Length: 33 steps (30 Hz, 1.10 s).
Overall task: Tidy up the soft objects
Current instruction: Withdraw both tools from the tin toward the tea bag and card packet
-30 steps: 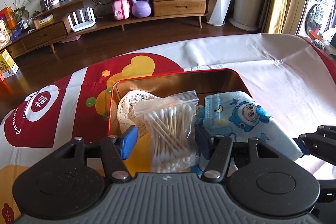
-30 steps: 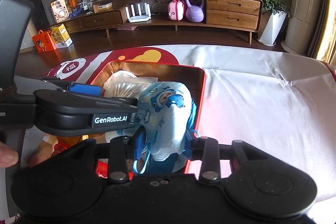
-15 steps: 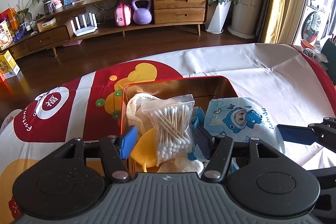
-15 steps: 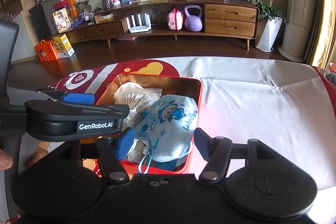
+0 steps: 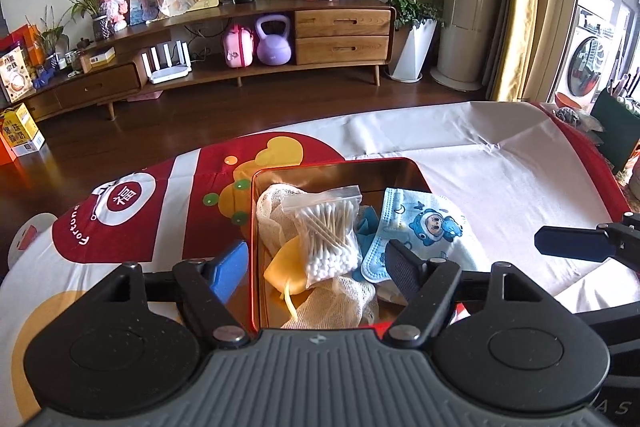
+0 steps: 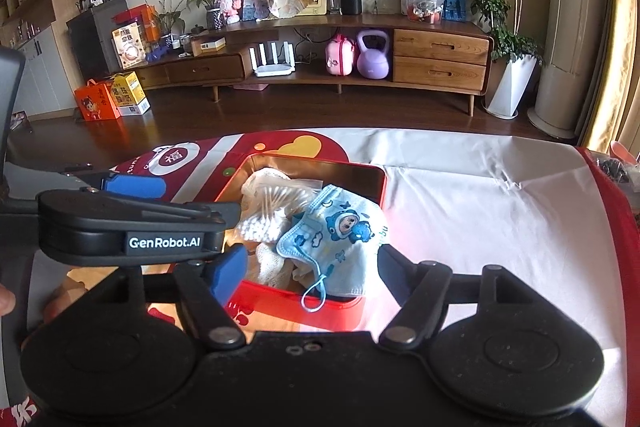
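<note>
The child's face mask [image 6: 340, 235] lies in the red tin [image 6: 372, 183], slumped over its near right rim, an ear loop [image 6: 316, 291] dangling outside. It looks light, limp and easily snagged; I'd pinch the folded fabric edge, not the loop. At its 9 o'clock sit the bag of cotton swabs [image 5: 328, 231] and white gauze [image 5: 340, 299]. Both the left gripper [image 5: 316, 267] and right gripper [image 6: 308, 267] stand open, empty, over the tabletop [image 6: 480, 207].

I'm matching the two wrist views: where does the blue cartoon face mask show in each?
Left wrist: blue cartoon face mask right of centre, at the red tin's right side.
Right wrist: mask at centre, draped over the tin's near corner.
Shared landmark: cotton swab bag.
</note>
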{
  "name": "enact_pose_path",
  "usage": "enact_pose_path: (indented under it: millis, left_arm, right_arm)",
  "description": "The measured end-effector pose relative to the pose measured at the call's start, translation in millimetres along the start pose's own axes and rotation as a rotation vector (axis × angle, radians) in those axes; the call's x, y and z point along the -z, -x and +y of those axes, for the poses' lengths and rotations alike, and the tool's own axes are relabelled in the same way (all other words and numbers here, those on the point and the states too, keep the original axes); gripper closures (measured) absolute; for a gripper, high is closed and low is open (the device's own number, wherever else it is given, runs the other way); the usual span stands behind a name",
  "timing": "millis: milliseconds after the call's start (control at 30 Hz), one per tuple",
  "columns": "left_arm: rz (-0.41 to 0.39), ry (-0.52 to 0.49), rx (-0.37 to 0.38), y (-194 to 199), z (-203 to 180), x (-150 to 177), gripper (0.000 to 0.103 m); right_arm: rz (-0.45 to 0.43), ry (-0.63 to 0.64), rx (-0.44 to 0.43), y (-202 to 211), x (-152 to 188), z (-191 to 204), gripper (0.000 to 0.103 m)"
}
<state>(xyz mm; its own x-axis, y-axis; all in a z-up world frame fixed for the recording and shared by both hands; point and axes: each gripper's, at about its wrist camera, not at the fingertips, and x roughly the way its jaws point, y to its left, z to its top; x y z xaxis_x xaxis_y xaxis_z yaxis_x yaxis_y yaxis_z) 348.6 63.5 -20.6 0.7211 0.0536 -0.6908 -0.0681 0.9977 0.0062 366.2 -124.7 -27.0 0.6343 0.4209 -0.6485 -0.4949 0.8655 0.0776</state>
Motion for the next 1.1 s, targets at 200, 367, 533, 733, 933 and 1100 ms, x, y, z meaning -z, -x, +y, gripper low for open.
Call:
enact_pose_path:
  millis: [200,367,533,733,933,1100]
  left_arm:
    - [-0.017,0.001,0.002,26,3,7,0.028]
    - [-0.031,0.006,0.004,47,6,14,0.028]
    - [-0.037,0.001,0.011,70,8,27,0.028]
    - [-0.046,0.007,0.031,94,10,45,0.028]
    - [-0.051,0.015,0.044,115,9,67,0.02]
    - [-0.054,0.017,0.058,129,5,85,0.02]
  right_arm:
    - [-0.011,0.009,-0.01,21,6,6,0.027]
    - [-0.029,0.005,-0.012,39,12,8,0.019]
    - [-0.05,-0.005,-0.012,58,21,7,0.015]
    - [-0.075,-0.014,-0.024,80,32,12,0.008]
    - [-0.108,-0.017,-0.036,103,45,17,0.003]
    - [-0.121,-0.017,-0.044,117,59,20,0.001]
